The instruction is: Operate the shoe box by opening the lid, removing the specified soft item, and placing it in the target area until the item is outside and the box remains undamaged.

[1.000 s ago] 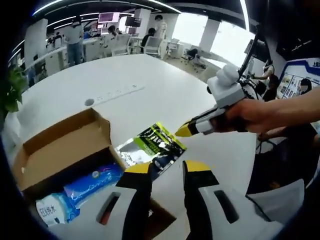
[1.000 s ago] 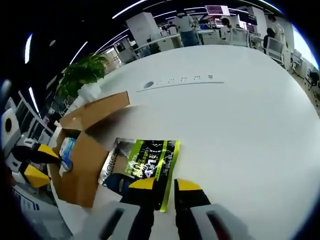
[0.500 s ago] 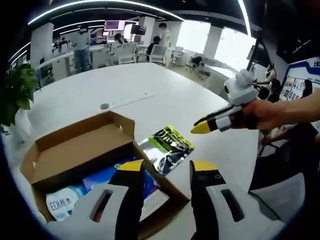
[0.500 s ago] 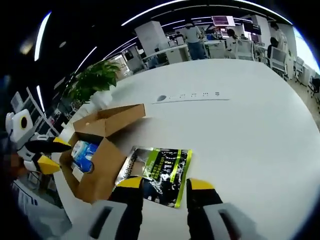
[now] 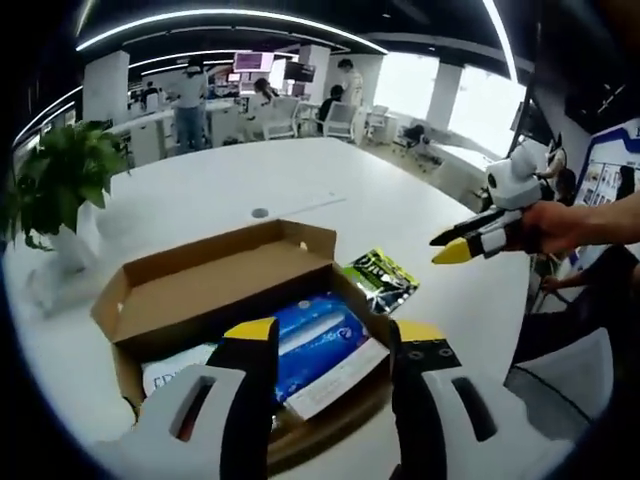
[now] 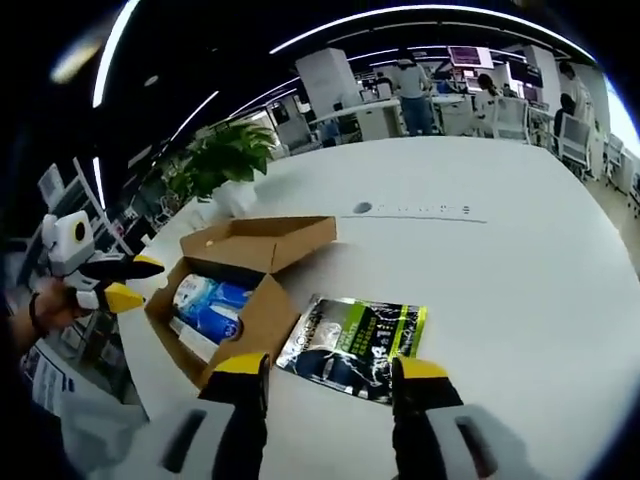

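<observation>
Right, white desk (image 6: 520, 260) w/ open box (image 5: 215, 290), blue pack (image 5: 315, 340) inside. Green pouch (image 6: 355, 335) flat on desk just beside box. Left claw (image 5: 330, 335) & right claw (image 6: 325, 367) both spread, nothing held.

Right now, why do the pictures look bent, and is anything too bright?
Left gripper view: the fisheye lens curves the white table; the windows glare white. Right gripper view: the ceiling light strips bow into arcs; the green packet stays readable.
</observation>
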{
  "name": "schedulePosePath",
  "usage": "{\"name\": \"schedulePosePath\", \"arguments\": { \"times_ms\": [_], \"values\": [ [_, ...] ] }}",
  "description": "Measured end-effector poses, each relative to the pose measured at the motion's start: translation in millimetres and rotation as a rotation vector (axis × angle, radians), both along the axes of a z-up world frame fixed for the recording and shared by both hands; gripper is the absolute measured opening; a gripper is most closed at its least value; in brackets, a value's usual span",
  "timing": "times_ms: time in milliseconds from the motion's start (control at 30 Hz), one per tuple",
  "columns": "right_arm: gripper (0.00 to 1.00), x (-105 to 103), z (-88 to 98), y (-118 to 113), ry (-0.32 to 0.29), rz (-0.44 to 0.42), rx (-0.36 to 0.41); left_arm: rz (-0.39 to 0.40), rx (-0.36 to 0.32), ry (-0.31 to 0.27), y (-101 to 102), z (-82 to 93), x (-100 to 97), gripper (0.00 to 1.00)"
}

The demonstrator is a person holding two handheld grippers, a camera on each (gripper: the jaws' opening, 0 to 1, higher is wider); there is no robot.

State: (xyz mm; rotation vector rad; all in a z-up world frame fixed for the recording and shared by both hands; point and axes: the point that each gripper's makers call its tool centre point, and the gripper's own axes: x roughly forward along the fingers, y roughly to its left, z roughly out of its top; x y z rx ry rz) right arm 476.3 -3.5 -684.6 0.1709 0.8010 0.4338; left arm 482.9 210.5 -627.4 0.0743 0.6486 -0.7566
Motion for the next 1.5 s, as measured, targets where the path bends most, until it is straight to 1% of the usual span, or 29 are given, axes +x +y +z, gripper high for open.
{"name": "schedulePosePath", "arguments": {
  "times_ms": [167,333,467,567,700,900,1033,1167,1300,1433,1500],
  "values": [
    [0.53,-7.2,5.1,18.8,-0.004,0.023,0.021,0.054,-0.015,-0.009,28.7,5.4,-3.0,0.49],
    [0.57,-14.5,9.8,35.0,-0.013,0.048,0.040,0.073,-0.013,-0.018,44.7,8.2,-7.3,0.51],
    [0.59,-18.7,13.1,43.2,-0.016,0.053,0.053,0.099,-0.021,-0.025,58.3,10.4,-11.3,0.53],
    [0.59,-20.1,18.7,48.5,-0.032,0.055,0.059,0.107,-0.022,-0.027,66.2,10.1,-15.3,0.53],
    [0.61,-24.9,26.0,57.5,-0.046,0.064,0.065,0.110,-0.023,-0.025,74.5,8.0,-19.7,0.55],
    [0.62,-30.0,30.3,69.1,-0.059,0.061,0.076,0.112,-0.031,-0.025,83.5,7.2,-22.6,0.56],
    [0.62,-31.4,27.6,75.2,-0.055,0.065,0.067,0.112,-0.031,-0.022,89.9,4.8,-20.4,0.57],
    [0.62,-33.2,26.5,88.9,-0.054,0.084,0.072,0.114,-0.031,-0.023,94.0,5.4,-20.3,0.57],
    [0.62,-31.3,29.2,101.3,-0.057,0.097,0.084,0.109,-0.021,-0.022,99.3,3.0,-20.3,0.57],
    [0.62,-26.2,31.1,112.5,-0.070,0.125,0.069,0.108,-0.013,-0.015,105.2,-0.4,-18.9,0.58],
    [0.62,-23.3,31.8,118.5,-0.069,0.138,0.081,0.102,0.000,-0.013,107.7,-2.2,-18.4,0.58]
  ]
}}
